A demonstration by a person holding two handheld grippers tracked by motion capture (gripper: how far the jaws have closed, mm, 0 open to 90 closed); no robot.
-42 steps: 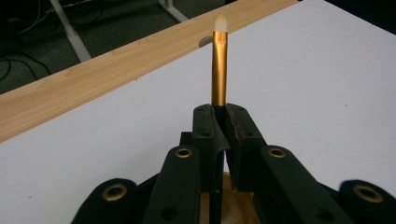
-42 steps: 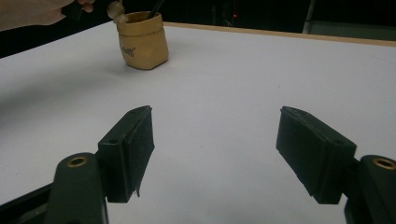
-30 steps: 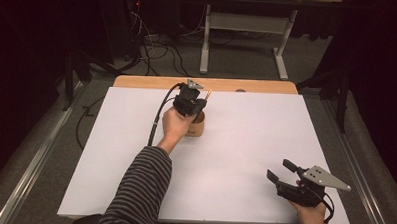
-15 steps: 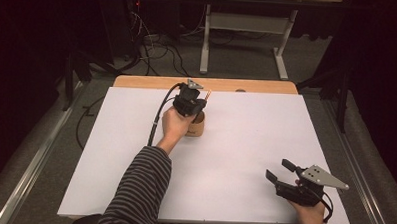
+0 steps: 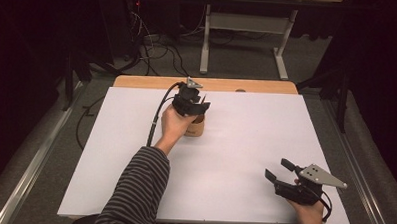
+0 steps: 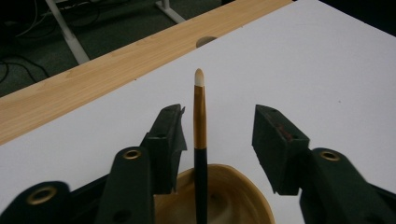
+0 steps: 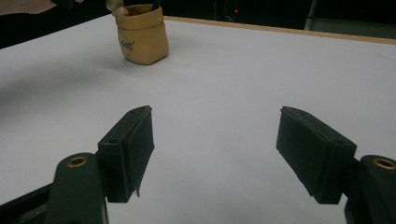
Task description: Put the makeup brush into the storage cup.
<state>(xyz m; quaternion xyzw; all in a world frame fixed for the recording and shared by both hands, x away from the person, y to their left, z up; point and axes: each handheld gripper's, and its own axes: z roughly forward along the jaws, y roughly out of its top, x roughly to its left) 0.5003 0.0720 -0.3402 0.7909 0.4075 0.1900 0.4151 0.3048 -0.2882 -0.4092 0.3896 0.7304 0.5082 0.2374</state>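
A white surface (image 5: 235, 158) seen from above, with a strip of bare wood along its far edge. A person's left hand, in a striped sleeve, holds the left tongs (image 5: 196, 103) over a small tan cup (image 5: 196, 128) standing near the far middle of the surface. The hand and tongs cover most of the cup from this height, and what is inside it cannot be made out.

The left gripper view looks down the tongs and fills that gap: a slim brush (image 6: 200, 140) stands upright in the cup (image 6: 233, 196), black at its lower handle, golden brown higher up, with a pale rounded tip. It rises between the two jaws. The jaws have just been opening and now stand apart, with a clear gap on the right side of the brush; the left jaw sits very close to it, and whether it touches is hard to tell. The cup's base is cut off at the bottom edge.

The right tongs (image 5: 279, 171) rest low at the near right corner of the surface, well apart from the cup, jaws spread wide with nothing between them. The right gripper view shows the cup (image 7: 141, 35) from the side, far off, with small dark lettering too blurred to read, and its top cropped by the frame.
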